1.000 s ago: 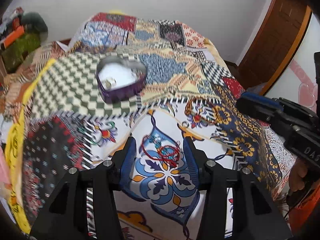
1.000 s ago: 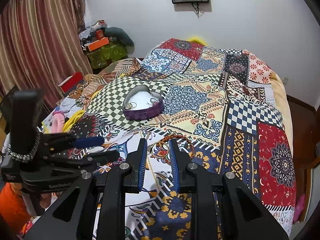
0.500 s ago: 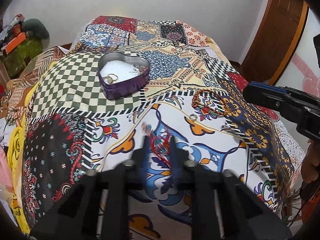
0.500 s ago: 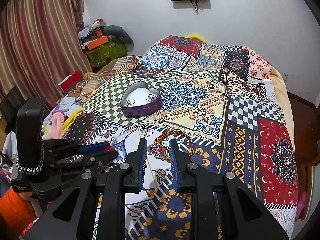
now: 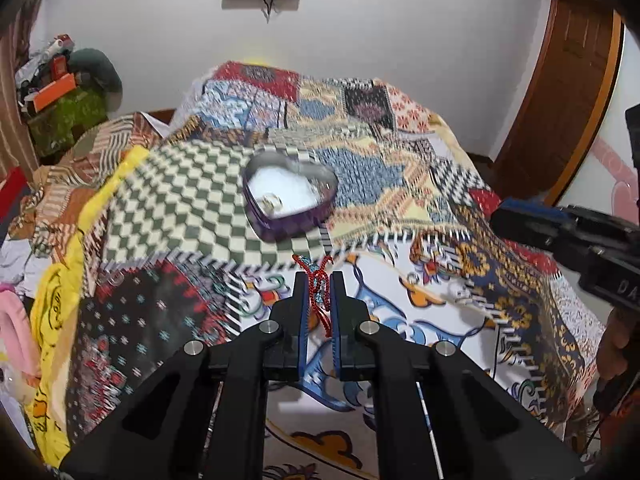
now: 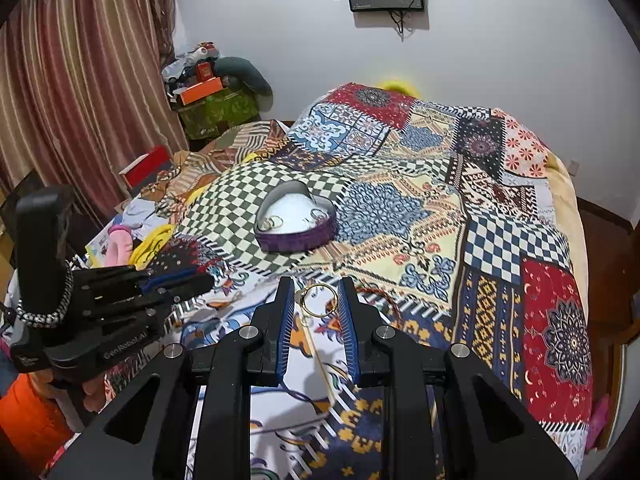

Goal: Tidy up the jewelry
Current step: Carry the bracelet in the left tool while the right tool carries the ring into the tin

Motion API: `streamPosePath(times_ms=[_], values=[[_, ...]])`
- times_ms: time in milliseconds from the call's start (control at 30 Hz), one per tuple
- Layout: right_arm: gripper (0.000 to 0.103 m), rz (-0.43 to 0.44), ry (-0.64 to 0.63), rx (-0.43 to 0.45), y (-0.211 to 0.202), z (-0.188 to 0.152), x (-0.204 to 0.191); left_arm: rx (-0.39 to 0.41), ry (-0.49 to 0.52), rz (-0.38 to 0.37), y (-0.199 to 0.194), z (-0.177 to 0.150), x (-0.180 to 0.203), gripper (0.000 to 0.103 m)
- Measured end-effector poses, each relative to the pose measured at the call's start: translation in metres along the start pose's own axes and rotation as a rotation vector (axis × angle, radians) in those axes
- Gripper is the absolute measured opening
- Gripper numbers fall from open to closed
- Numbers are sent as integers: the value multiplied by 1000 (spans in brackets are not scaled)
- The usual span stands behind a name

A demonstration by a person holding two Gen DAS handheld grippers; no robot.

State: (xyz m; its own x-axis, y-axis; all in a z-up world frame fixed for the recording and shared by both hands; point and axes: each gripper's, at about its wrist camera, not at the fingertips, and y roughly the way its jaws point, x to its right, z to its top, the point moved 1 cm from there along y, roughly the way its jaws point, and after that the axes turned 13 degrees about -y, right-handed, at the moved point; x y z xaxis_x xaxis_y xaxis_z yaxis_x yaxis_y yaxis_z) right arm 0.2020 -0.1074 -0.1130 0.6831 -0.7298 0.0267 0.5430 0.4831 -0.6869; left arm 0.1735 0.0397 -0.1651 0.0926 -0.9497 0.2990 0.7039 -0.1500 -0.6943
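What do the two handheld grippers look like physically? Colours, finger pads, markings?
Both are matte black plastic with angular linkage arms and silver pivot bolts. The left gripper and right gripper each have two flat parallel fingers faced with ribbed blue pads. Seen from the right wrist view, the left unit's body carries white "GenRobot.AI" lettering and a black-and-white braided cord around its upright handle.

The bedspread [image 6: 400,208] is a patchwork of clashing prints: green-and-cream checks, navy-and-white checks, red panels with mandalas, pale yellow blocks with blue scrollwork, and white ground with orange and blue florals. On it sits a heart-shaped tin [image 6: 296,222] with purple sides, a silvery rim and a white inside, while the cord bracelet [image 5: 319,286] is red twisted with turquoise and the hoop [image 6: 316,300] is gold. Each black hand-held gripper [image 6: 316,312] has blue ribbed pads [image 6: 285,328], the wall [image 6: 480,40] is plain white, and the curtain [image 6: 80,100] is striped maroon and tan.
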Motion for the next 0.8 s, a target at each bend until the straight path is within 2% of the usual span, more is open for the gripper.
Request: streamPosePath(times_ms=[367, 800], values=[[20, 23, -38, 48, 12, 28, -14, 64, -3, 1, -7, 31, -6, 8], [20, 24, -27, 85, 40, 59, -8, 86, 15, 11, 13, 58, -12, 8]])
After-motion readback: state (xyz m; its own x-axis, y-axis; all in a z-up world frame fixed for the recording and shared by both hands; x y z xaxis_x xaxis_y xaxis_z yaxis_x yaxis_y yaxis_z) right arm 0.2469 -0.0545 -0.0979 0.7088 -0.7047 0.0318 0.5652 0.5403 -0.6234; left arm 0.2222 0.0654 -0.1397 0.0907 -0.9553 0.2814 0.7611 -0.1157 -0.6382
